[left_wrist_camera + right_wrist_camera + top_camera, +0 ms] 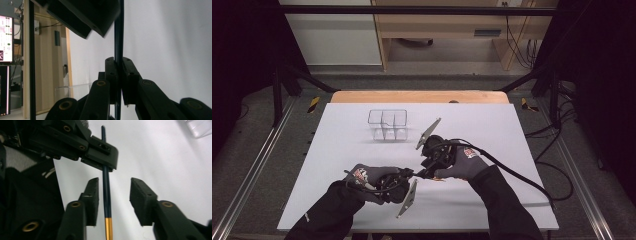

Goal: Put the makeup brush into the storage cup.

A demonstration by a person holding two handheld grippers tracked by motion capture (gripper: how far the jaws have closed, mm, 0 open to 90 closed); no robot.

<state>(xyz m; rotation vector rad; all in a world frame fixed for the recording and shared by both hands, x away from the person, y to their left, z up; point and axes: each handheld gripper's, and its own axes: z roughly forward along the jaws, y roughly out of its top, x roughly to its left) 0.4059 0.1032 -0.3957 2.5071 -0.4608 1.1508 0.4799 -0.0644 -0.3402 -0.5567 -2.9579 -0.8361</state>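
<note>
The left tool [119,82] clamps the thin dark stick [106,185] low over the tabletop [512,150], near its front edge. The right tool [113,195] stands open around it, pads clear. Best draw the right one straight back so it doesn't nudge the stick.

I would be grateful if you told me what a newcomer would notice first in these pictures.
At the near middle of the white table, two gloved hands bring their tools together over a thin dark rod with a gold band. The left tool is shut on the rod, while the right tool stands open around it, pads clear. Farther back sits a clear plastic box with compartments.
</note>
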